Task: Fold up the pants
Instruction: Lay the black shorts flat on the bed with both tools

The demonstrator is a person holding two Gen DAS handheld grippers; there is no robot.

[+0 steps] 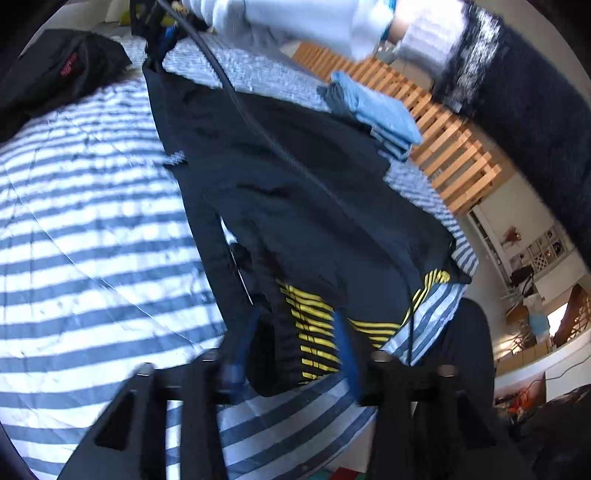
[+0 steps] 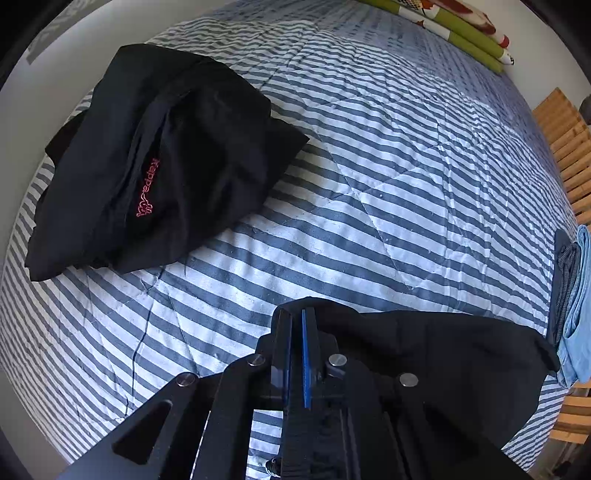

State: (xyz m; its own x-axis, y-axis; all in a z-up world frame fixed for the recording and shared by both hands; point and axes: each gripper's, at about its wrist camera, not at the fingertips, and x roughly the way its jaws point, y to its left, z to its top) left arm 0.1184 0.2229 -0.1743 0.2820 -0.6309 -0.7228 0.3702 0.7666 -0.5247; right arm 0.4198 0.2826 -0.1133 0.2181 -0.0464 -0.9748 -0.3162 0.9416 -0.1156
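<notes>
Black pants (image 1: 295,184) with a yellow-striped waistband (image 1: 314,332) hang stretched over the striped bedspread (image 1: 92,240). My left gripper (image 1: 295,339) is at the bottom of the left wrist view. The bunched waistband fills the gap between its blue fingers (image 1: 245,332), and it is shut on it. My right gripper (image 1: 155,44) holds the far end of the pants, with a gloved hand (image 1: 295,22) behind it. In the right wrist view, the right gripper (image 2: 295,325) is shut on a fold of the black pants (image 2: 424,350).
A second black garment (image 2: 159,158) with a red logo lies crumpled at the far left of the bed. Folded light blue clothes (image 2: 576,302) are stacked at the right edge beside bare wooden slats (image 2: 569,147). Green pillows (image 2: 461,29) lie at the head.
</notes>
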